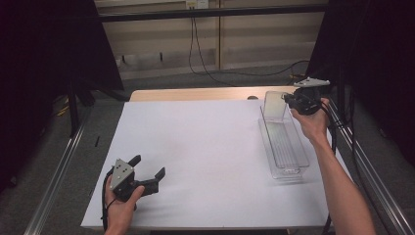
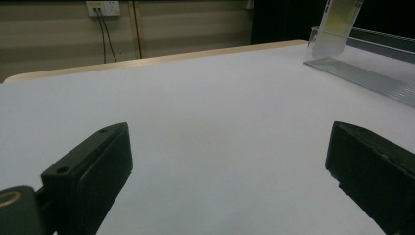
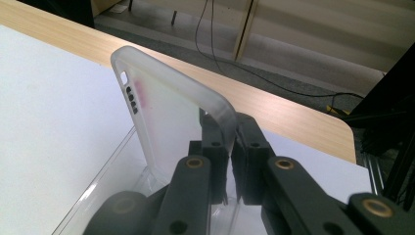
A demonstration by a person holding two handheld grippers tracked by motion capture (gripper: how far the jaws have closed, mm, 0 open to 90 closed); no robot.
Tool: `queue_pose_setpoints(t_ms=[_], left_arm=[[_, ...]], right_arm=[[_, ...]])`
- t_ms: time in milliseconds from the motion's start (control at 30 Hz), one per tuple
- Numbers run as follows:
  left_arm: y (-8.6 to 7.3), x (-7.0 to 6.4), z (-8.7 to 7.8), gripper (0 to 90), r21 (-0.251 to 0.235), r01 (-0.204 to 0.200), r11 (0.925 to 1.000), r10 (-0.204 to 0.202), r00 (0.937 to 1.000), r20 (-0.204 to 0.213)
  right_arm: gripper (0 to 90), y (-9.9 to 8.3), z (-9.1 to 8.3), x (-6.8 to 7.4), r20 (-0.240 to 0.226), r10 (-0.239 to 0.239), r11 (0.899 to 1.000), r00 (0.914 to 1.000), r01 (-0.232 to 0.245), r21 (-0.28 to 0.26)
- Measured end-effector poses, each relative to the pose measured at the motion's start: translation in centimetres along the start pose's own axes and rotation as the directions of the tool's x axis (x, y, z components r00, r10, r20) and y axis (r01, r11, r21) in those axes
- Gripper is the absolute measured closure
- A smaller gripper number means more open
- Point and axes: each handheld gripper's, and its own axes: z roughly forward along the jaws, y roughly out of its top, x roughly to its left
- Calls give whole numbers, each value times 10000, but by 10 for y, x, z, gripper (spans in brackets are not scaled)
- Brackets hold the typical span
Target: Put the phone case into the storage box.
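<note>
Phone case [image 3: 166, 112], frosted clear, pinched by its edge in the right gripper [image 3: 231, 161] at the table's far right corner.
Item stands upright over the far end of a clear tray [image 1: 288, 169] along the right edge; jaws closed narrow on the rim. Handling: keep the pinch firm and lower it straight inside the tray walls (soft case may flex or twist). Left gripper [image 1: 147, 171], jaws wide and empty, rests near the front left corner. White sheet [image 1: 205, 147] covers a wooden table [image 1: 195, 94]; beyond, grey floor, cables [image 1: 205, 63], panelled wall.
</note>
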Motion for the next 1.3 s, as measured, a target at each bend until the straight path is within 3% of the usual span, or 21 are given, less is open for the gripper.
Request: queue_pose_setpoints(t_ms=[500, 900, 1300], left_arm=[[0, -1, 1, 35, 2, -88, 10000, 88, 9999, 69], [0, -2, 2, 35, -11, -57, 10000, 57, 10000, 70], [0, -2, 2, 35, 48, -86, 10000, 86, 9999, 59]], right_arm=[[849, -5, 8, -1, 1, 14, 10000, 10000, -14, 56], [847, -1, 16, -14, -477, 122, 9997, 9988, -112, 218], [846, 2, 20, -18, -608, 195, 9995, 9980, -180, 263]])
